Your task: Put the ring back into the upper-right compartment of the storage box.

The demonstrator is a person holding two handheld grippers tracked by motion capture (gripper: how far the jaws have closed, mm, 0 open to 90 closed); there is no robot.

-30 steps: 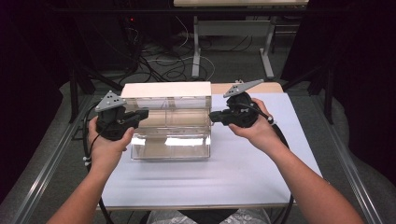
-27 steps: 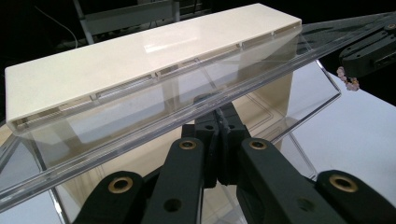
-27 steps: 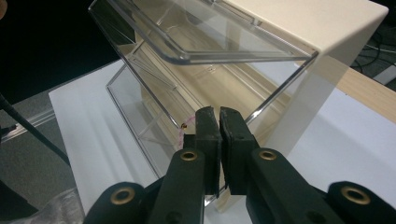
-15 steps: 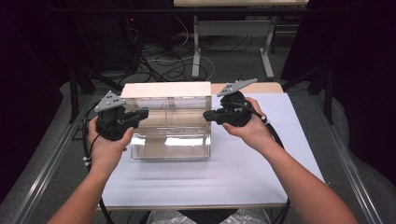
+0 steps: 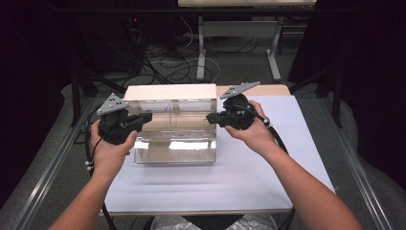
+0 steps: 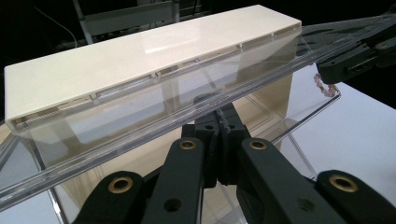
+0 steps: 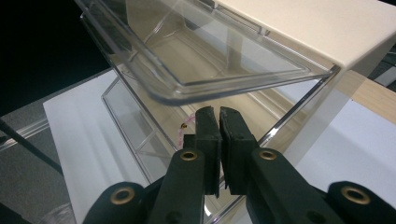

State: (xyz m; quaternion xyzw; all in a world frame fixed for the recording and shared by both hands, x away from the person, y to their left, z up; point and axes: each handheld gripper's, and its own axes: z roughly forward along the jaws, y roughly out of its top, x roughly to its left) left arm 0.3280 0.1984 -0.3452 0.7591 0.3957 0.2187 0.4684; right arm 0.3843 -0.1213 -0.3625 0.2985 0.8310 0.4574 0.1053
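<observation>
A clear plastic box [image 5: 174, 148] with a cream back panel [image 5: 170, 92] stands on the white table [image 5: 249, 177]. Its clear lid [image 6: 140, 130] is raised and slopes up. My left gripper [image 5: 148, 116] is at the box's left end. Its jaws [image 6: 219, 116] are shut, with the tips under the lid's front rim. My right gripper [image 5: 210, 117] is at the box's right end, just below the lid's corner [image 7: 196, 93]. It is shut [image 7: 219, 114], and a thin pink bead strand [image 7: 181, 134] hangs at its tip [image 6: 323, 86].
The box sits at the back left of the white table top, with bare table in front of it and to its right. A wooden strip [image 5: 268, 90] lies behind. Metal rails [image 5: 48, 172] run along both sides, and cables [image 5: 177, 67] lie on the floor beyond.
My right gripper has moved left until its tip reaches the box's right end under the lid. The left gripper has stayed at the box's left end.
</observation>
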